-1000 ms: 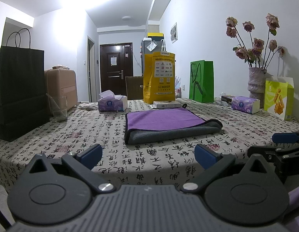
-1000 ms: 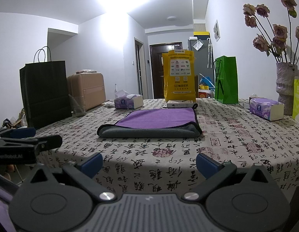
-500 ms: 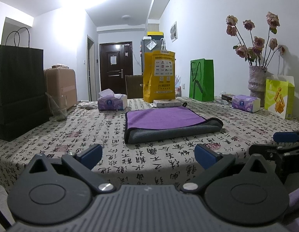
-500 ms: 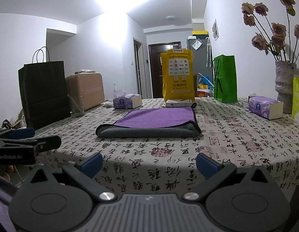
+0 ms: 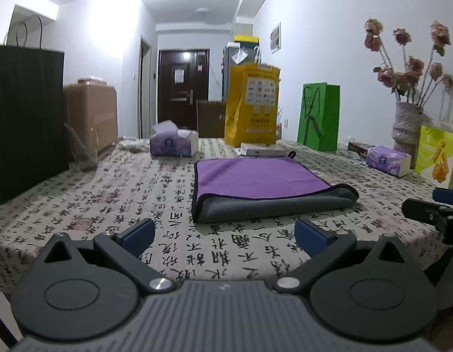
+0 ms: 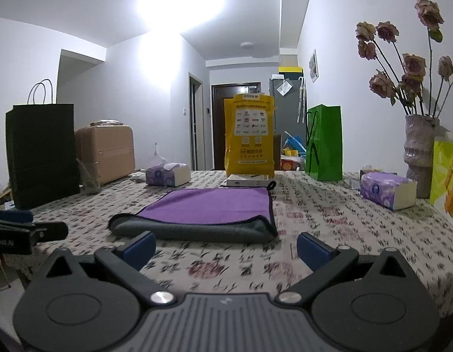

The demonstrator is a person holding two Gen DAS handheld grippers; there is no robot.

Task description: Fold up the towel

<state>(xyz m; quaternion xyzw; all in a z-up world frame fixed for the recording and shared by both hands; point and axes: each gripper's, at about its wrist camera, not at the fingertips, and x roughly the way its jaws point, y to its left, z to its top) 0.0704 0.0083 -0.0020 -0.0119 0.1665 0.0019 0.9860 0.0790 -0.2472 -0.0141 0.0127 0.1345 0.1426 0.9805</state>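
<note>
A purple towel point(image 5: 255, 174) with a grey underside lies folded on the patterned tablecloth point(image 5: 109, 193), grey fold toward me; it also shows in the right wrist view point(image 6: 214, 205). My left gripper point(image 5: 225, 234) is open and empty, above the table's near edge, short of the towel. My right gripper point(image 6: 226, 248) is open and empty, also just short of the towel's near fold. The right gripper's tip shows in the left wrist view point(image 5: 428, 208), and the left gripper's tip in the right wrist view point(image 6: 36, 231).
A black paper bag point(image 5: 24, 117) stands at the left. Tissue packs point(image 5: 173, 143) point(image 5: 387, 160), a yellow bag point(image 5: 253, 105), a green bag point(image 5: 318, 116), a flower vase point(image 5: 408, 126) and a lime bag point(image 5: 437, 155) ring the table's back and right.
Both grippers have moved forward toward the towel and a little higher over the table; the towel has not moved. Both stay open.
</note>
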